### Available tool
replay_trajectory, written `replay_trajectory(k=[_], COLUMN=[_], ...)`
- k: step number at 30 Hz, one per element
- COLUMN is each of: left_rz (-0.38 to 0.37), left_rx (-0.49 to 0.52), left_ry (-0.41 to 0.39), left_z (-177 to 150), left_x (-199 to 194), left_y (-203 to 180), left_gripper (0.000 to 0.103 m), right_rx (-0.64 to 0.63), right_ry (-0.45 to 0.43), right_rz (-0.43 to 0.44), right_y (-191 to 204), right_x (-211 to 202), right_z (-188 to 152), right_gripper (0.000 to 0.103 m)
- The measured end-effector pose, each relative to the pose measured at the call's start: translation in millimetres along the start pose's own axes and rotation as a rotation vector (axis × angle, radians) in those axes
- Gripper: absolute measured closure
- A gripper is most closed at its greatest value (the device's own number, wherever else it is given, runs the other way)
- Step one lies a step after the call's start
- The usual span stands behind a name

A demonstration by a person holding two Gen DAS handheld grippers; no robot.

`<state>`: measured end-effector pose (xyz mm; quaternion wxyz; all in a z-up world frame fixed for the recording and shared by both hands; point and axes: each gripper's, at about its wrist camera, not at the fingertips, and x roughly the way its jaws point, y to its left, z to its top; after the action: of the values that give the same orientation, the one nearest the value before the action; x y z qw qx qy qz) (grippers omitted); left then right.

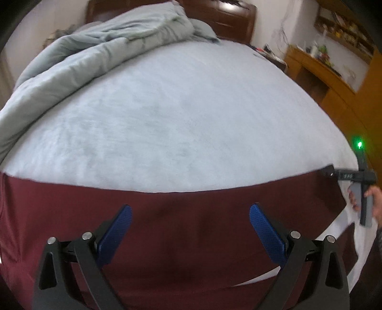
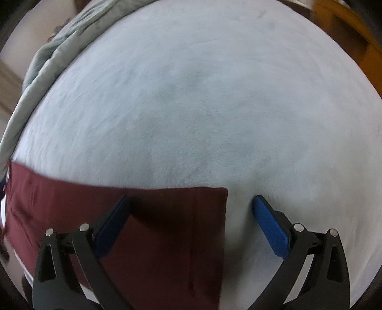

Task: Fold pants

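- The dark maroon smooth-fabric pants (image 1: 181,229) are lying flat along the near edge of the pale blue plush-covered bed (image 1: 181,114), stretched out sideways.
- The left gripper (image 1: 190,215) is hovering over the middle of the pants, its 2 blue-padded fingers (image 1: 119,229) spread wide and gripping nothing.
- The right gripper (image 2: 191,207) is hanging over one end of the pants (image 2: 167,233), where a squared corner is showing; its fingers (image 2: 269,224) are wide apart too, 1 above the cloth and 1 above bare bedcover.
- In the left view, the person's right hand (image 1: 376,202) is showing at the far end of the garment.
- A rumpled grey-green quilt (image 1: 100,43) is sitting heaped well apart, towards the dark wooden headboard (image 1: 222,19).
- Judging from here, the fabric is looking slippery, so a pinch that catches only the top layer may be leaving the lower one behind and skewing the fold.
- With the right gripper straddling the edge, closing could be grabbing bedcover along with the pants.
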<state>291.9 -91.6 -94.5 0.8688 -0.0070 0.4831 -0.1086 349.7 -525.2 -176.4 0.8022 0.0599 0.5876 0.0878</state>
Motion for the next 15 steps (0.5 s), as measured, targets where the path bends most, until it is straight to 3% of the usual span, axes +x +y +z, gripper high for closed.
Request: replay_trajectory(k=[3,4,5,7,8,10,13,15], left_rz=[-0.014,-0.014,-0.016,-0.022,-0.021,-0.032,-0.046,-0.070], left_rx=[0.034,0.043,0.050,0.056,0.059,0.060,0.074,0.109], left_ry=[0.028,0.038,0.048,0.058,0.067,0.086,0.098,0.101], left_z=[1,0,1,1,2,2,3,5], left_x=[15,18,23,30,34,42,49,55], left_y=[-6,-8,-10,-12,-15,-19,-26,-32], left_gripper=[0.004,0.004,0.004,0.004,0.004,0.004,0.004,0.004], right_rx=[-0.130,-0.162,-0.195,-0.209,-0.197,-0.188,-0.209,-0.225], right_ry=[0.007,0.005,0.001,-0.014,-0.020,-0.027,-0.051,-0.077], right_rz=[0.027,0.028,0.026,0.050,0.075,0.126,0.167,0.209], right_y=[0,1,1,-2,-6,-14,-15,-18], right_x=[-2,-3,-5,-11,-15,-22,-40,-59], right_z=[-4,-5,-8,-8,-7,-5,-6,-9], right_gripper=[0.003,0.010,0.018,0.048,0.053,0.078,0.090,0.091])
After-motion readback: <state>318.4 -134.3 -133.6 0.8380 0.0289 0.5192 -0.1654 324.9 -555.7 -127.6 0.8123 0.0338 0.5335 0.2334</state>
